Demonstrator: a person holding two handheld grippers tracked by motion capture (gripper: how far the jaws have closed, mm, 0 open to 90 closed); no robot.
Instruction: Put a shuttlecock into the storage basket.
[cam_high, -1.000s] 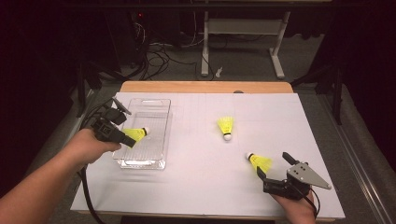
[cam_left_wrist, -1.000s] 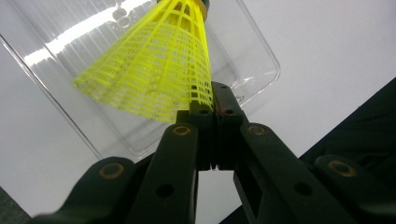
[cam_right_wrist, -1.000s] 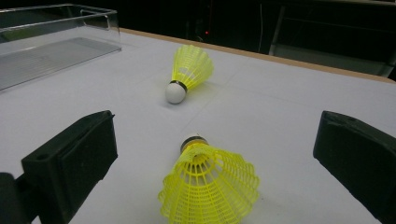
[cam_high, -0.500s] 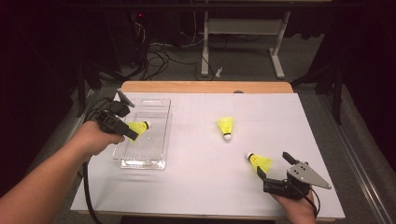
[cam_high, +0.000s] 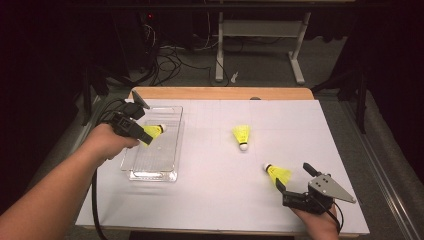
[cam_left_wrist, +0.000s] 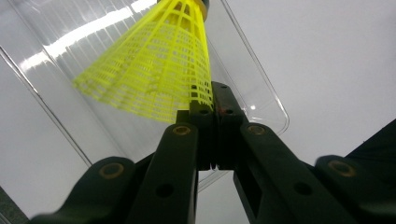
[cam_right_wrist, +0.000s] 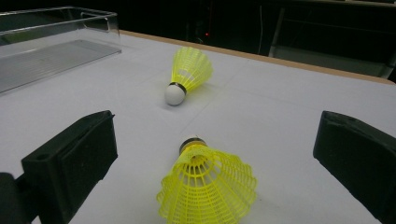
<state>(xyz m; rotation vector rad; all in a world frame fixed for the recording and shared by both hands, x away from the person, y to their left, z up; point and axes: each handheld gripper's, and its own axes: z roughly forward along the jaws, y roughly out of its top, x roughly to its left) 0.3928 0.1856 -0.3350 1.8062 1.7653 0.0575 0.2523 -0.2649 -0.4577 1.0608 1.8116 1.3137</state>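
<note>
1. High view: three yellow shuttlecocks in all. One is held shuttlecock (cam_high: 153, 132), carried by the left gripper (cam_high: 131, 125) above the clear plastic tray (cam_high: 150, 170) at the left of the white table (cam_high: 215, 200). The middle shuttlecock (cam_high: 241, 135) lies on the table near its centre. The near shuttlecock (cam_high: 276, 173) lies just ahead of the right gripper (cam_high: 295, 192).
2. Left gripper view: the jaws are pressed together on the rim of the held shuttlecock's (cam_left_wrist: 154, 60) mesh skirt, with the tray's (cam_left_wrist: 261, 102) rounded corner beneath. This detail of the grip is too small to make out from above.
3. Right gripper view: the jaws stand wide apart and hold nothing. The near shuttlecock (cam_right_wrist: 205, 186) lies on its side between them, cork pointing away. The middle shuttlecock (cam_right_wrist: 187, 74) lies beyond it, cork toward the camera, and the tray's wall (cam_right_wrist: 100, 21) stands at upper left.
4. Count: three shuttlecocks, one tray, two grippers.
</note>
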